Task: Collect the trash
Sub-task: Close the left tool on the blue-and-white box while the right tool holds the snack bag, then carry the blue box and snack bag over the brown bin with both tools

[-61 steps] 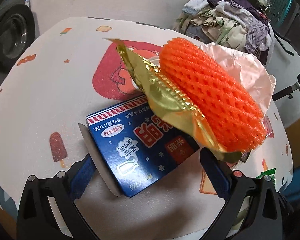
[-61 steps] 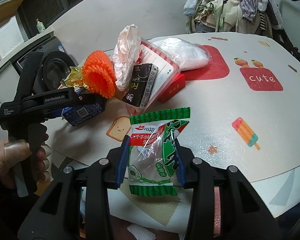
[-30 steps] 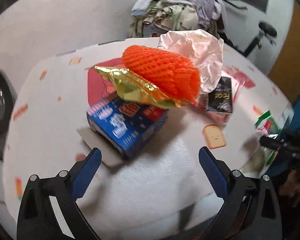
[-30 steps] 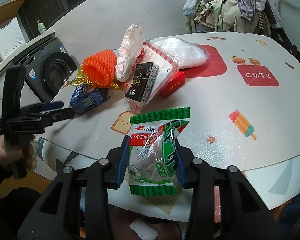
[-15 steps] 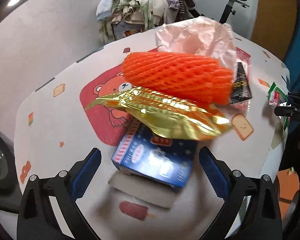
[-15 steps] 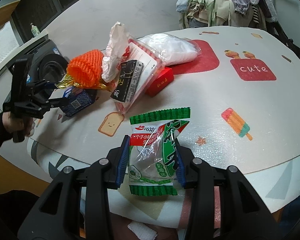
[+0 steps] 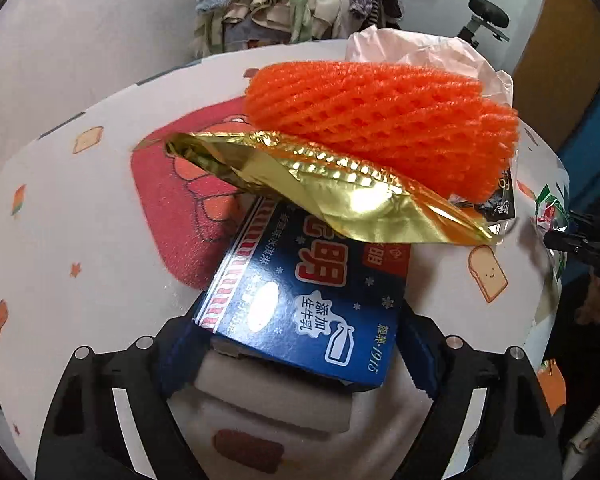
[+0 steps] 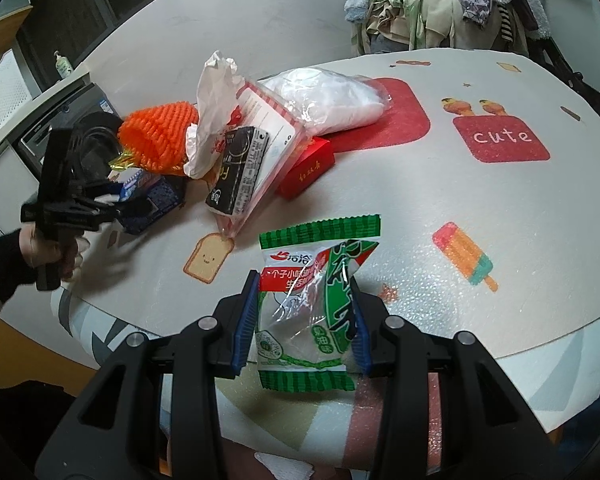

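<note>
My left gripper (image 7: 296,340) reaches down onto a blue ice-cream box (image 7: 312,292) on the table. Its jaws are closing, and both blue pads meet the sides of the box's near end. A gold foil wrapper (image 7: 340,192) lies across the box's far end, and an orange foam net (image 7: 380,120) lies on the wrapper. The right wrist view shows the same left gripper (image 8: 136,204) at the blue box (image 8: 156,196), gripped by a hand (image 8: 48,252). My right gripper (image 8: 304,320) is shut on a green and white snack packet (image 8: 312,292), held upright above the table's near edge.
Behind the net stands a crumpled pale plastic bag (image 8: 212,112). A black packet (image 8: 240,168), a red box (image 8: 308,168) and a clear bag of white stuff (image 8: 332,100) lie mid-table (image 8: 500,220). A clothes pile (image 8: 440,8) is behind the table, and a washing machine (image 8: 32,136) at left.
My left gripper has moved in over the blue box, and its jaws have narrowed from wide apart to the box's sides. The right gripper still holds the green packet in the same place.
</note>
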The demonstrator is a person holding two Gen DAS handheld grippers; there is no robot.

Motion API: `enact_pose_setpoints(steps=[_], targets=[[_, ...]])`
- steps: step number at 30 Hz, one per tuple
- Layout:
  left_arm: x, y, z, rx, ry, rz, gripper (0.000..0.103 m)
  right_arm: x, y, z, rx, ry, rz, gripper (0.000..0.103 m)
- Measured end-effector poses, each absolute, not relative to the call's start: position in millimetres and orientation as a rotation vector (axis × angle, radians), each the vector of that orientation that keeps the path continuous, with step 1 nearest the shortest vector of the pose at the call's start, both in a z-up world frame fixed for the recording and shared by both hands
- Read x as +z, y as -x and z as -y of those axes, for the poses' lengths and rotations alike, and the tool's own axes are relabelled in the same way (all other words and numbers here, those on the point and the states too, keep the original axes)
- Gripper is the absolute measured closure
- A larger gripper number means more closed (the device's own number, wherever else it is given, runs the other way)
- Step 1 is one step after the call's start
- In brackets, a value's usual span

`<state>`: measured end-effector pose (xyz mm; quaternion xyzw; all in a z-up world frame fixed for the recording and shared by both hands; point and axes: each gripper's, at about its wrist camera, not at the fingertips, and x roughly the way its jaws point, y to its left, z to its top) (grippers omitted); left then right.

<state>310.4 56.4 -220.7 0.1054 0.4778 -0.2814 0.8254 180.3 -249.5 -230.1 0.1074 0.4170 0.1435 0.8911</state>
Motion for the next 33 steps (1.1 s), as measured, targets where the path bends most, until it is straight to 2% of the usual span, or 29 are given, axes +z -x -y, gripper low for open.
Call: enact_pose_setpoints(steps=[15,23,33], targets=[[-198,-226,-94,-0.268,-0.138,-1.133,0.021,-204,-157,246,0.316,-0.242,-0.82,0.061],[-176,-177,-104,-0.249,-0.064,-1.083,0.021,-188,-127,245,0.328,-0.228,-0.799,0.061],[-158,-97,-57,-0.366,-0.022,-0.97,0.021,-185,-83,237,0.355,-0.194,-0.793,0.061]])
